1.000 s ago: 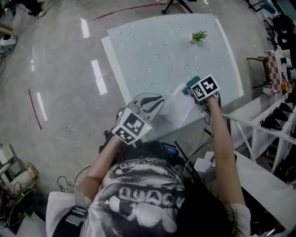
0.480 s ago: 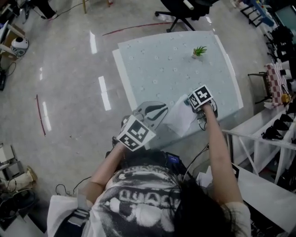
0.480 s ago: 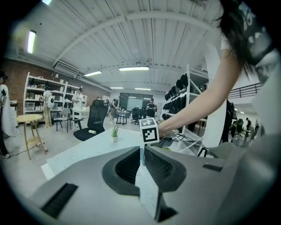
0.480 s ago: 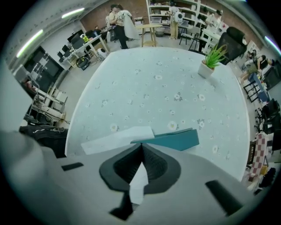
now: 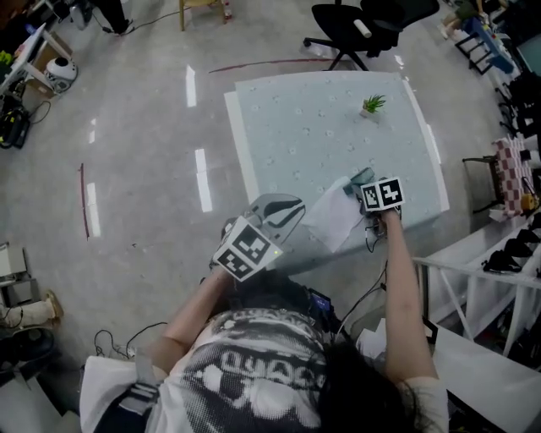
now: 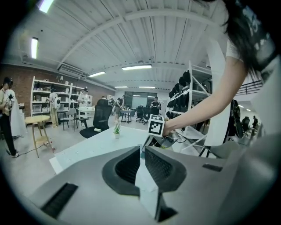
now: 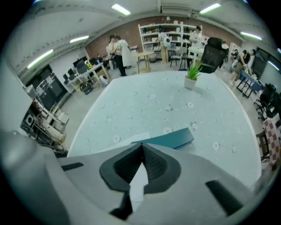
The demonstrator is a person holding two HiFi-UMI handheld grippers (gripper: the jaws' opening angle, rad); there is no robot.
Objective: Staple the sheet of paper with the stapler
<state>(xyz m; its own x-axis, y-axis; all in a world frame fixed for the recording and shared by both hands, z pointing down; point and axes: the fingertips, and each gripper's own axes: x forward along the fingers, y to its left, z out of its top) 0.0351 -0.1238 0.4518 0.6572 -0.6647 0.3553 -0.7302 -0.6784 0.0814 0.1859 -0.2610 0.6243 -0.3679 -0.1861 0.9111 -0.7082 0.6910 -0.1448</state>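
A white sheet of paper [image 5: 336, 218] hangs between my two grippers over the table's [image 5: 296, 127] near edge. In the left gripper view my left gripper [image 6: 141, 163] is shut on one side of the paper [image 6: 147, 186]. It shows at the table's near left corner in the head view as left gripper [image 5: 292, 205]. My right gripper [image 5: 370, 213] points steeply down under its marker cube; its jaws have just been closing and the paper [image 7: 137, 184] sits pinched between them. The teal stapler [image 7: 169, 139] lies flat on the table just beyond the right gripper [image 7: 141, 151], also seen as stapler [image 5: 358, 178].
A small potted plant [image 5: 372, 104] stands at the table's far side. A black office chair [image 5: 355, 21] is behind the table. White racks [image 5: 473, 254] and cables crowd the right. The flowered tablecloth covers the table.
The left gripper has lifted slightly and come closer to the table corner with the paper. The right gripper stays by the stapler and has tipped further down. The head camera has shifted.
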